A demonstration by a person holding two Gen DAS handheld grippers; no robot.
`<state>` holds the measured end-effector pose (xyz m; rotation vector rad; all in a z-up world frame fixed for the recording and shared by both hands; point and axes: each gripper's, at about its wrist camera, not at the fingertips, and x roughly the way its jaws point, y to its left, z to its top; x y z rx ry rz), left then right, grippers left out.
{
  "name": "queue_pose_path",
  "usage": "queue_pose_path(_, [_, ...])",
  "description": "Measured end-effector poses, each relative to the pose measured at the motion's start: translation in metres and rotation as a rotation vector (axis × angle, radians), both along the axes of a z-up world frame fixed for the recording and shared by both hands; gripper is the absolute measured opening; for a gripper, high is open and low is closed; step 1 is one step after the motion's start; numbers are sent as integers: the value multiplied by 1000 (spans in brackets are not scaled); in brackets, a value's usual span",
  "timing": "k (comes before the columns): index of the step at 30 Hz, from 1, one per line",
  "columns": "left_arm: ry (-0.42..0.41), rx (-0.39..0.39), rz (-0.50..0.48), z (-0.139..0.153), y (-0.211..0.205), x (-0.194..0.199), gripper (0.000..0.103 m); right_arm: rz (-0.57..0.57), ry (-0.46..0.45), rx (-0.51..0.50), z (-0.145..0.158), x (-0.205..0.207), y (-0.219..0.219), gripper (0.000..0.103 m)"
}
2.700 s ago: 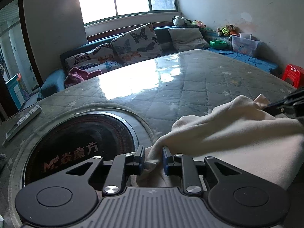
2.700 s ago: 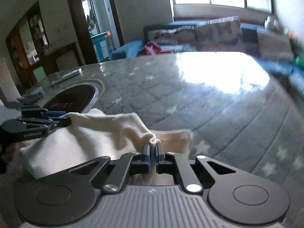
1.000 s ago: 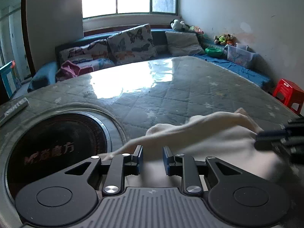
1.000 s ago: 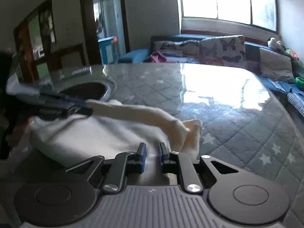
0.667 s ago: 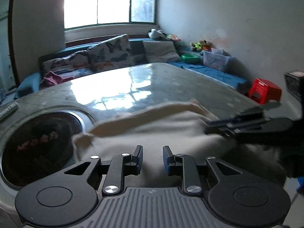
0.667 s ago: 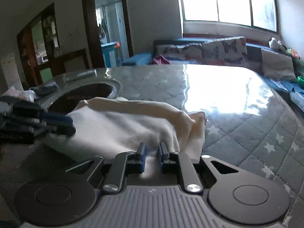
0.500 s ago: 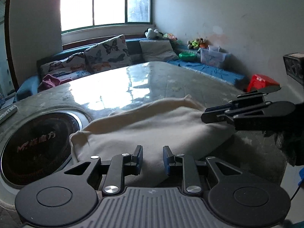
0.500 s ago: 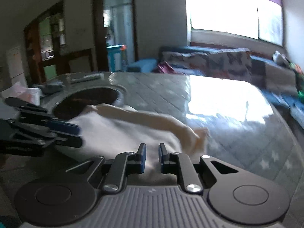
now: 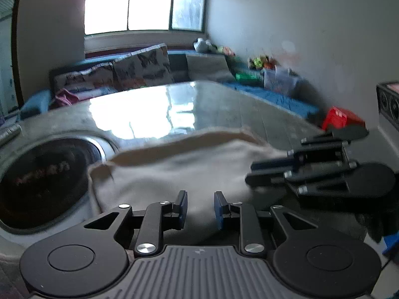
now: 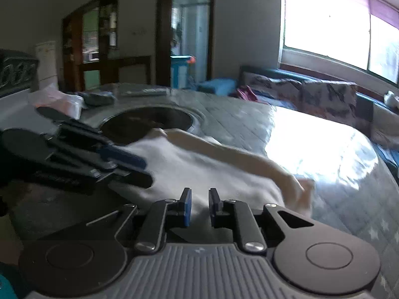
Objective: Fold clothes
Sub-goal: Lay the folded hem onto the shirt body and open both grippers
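Note:
A cream garment [image 9: 174, 172] lies folded in a loose slab on the grey quilted table [image 9: 224, 104], its left end over the rim of a round dark hob [image 9: 42, 174]. My left gripper [image 9: 200, 206] hangs open at the garment's near edge, nothing between its fingers. In the right wrist view the garment [image 10: 199, 169] stretches away from my right gripper [image 10: 199, 203], whose jaws are opening; no fabric is pinched between them. Each gripper shows in the other's view: the right gripper [image 9: 251, 174] at the garment's right end, the left gripper [image 10: 144, 172] at its left end.
A sofa with butterfly cushions [image 9: 139, 67] runs along the far side under the window. A red stool [image 9: 341, 119] and a speaker box [image 9: 389, 102] stand right of the table. A remote [image 10: 144, 91] and a plastic bag [image 10: 57, 99] lie beyond the hob [image 10: 147, 122].
Both grippers, earlier shut on the garment's corners, have let go and drawn back. The garment has settled flat on the table. The right view has swung left.

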<state>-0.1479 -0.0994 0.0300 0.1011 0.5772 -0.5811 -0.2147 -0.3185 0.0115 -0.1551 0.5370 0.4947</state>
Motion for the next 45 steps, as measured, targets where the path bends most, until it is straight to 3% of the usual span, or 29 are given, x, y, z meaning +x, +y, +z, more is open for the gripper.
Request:
queue_pose_path(5, [76, -12, 85, -13, 20, 15, 26, 39, 27, -17, -8, 4, 10, 18])
queue_pose_path(11, [93, -63, 89, -6, 34, 22, 27, 25, 52, 33, 6, 16, -2, 24])
queue_pose_path(17, [78, -64, 108, 1, 28, 45, 27, -66, 55, 42, 19, 55, -28, 24])
queue_pose_path(26, [117, -46, 143, -11, 33, 64, 33, -177, 198, 13, -2, 116, -45, 21])
queue_pose_path(35, [105, -46, 176, 3, 28, 80, 33, -137, 151, 12, 10, 119, -26, 21])
queue_pose_path(42, [183, -23, 242, -7, 28, 112, 33, -129, 160, -40, 5, 126, -14, 25])
queue_pose_path(45, [187, -46, 241, -6, 33, 112, 38, -101, 133, -35, 15, 109, -13, 33])
